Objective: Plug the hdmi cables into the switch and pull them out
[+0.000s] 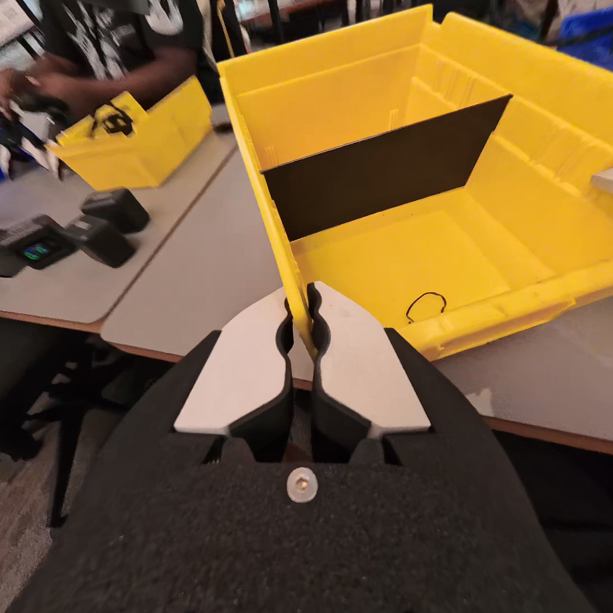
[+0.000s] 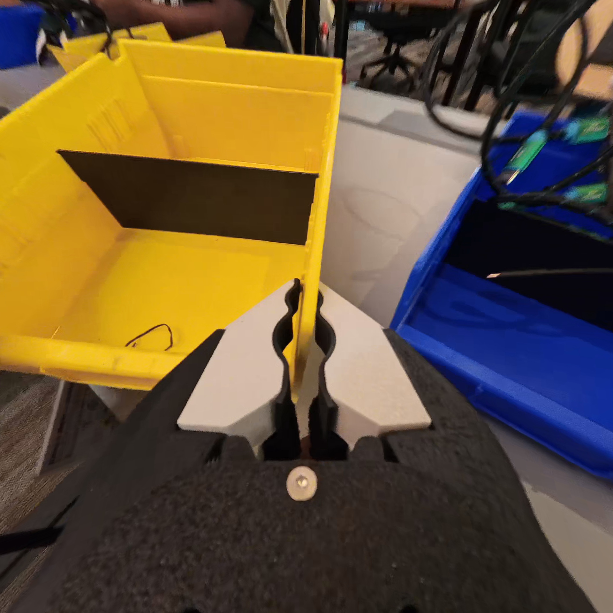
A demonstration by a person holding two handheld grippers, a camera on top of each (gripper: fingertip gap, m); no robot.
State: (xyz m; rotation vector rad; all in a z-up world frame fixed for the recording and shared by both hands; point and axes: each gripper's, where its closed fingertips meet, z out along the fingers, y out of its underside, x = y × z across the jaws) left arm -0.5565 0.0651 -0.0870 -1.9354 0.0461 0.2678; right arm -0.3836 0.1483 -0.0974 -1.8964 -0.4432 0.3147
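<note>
A yellow bin (image 1: 414, 258) with a black divider (image 1: 374, 179) stands on the grey table. A thin black wire loop (image 1: 426, 305) lies on its floor. My left gripper (image 1: 302, 298) is shut on the bin's left wall (image 1: 265, 185), which runs between the pads. My right gripper (image 2: 308, 295) is shut on the same bin's right wall (image 2: 323, 199). The bin (image 2: 166, 282), divider (image 2: 199, 195) and wire loop (image 2: 152, 336) also show in the right wrist view. Black cables with teal-green plug ends (image 2: 524, 156) hang over a blue bin (image 2: 497, 365) at right. No switch shows.
A second yellow bin (image 1: 139, 152) and black boxes (image 1: 112, 212) sit on the left table, where a person (image 1: 99, 66) handles things. Another yellow bin (image 1: 530, 83) lies behind the held one. The table's front edge (image 1: 149, 351) is just below my grippers. There is about 20 cm between the tips of the two grippers.
</note>
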